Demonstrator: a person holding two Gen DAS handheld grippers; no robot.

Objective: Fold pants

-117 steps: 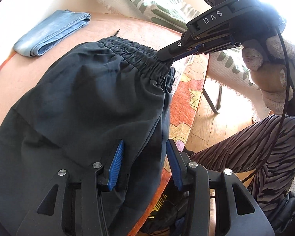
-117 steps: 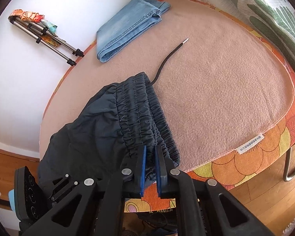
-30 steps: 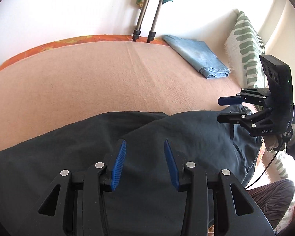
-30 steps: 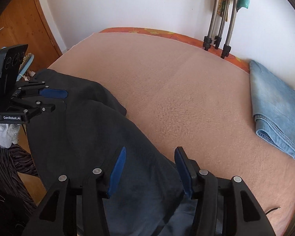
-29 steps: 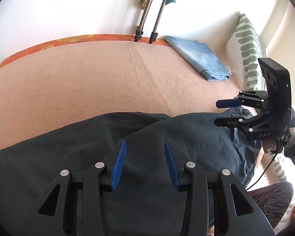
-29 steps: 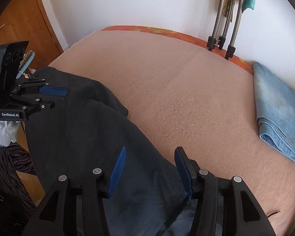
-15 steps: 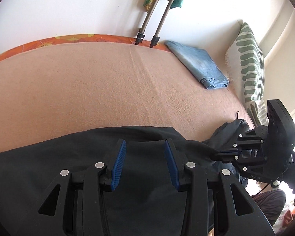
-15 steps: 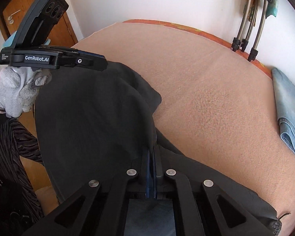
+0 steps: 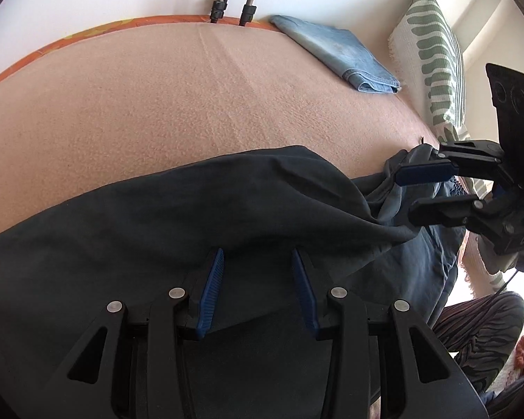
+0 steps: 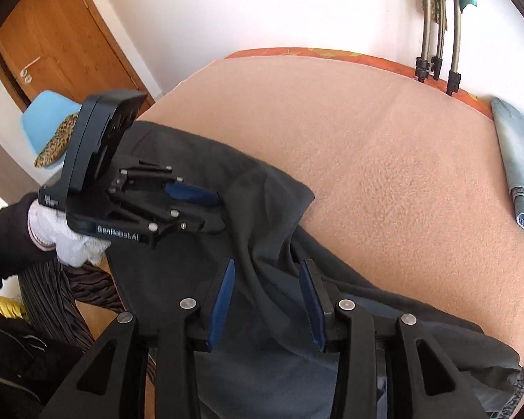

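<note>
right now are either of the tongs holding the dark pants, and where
Nothing is held. The left tongs and the right tongs, which have just been opening, both stand open over the dark pants, pads off the cloth.

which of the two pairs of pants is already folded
The light blue jeans, a neat stack at the far edge by the striped pillow. The dark pants lie rumpled under both grippers.

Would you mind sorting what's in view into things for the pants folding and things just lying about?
For the job: dark pants, left gripper, right gripper.
Lying about: folded jeans, striped cushion, tripod legs, blue chair.
</note>
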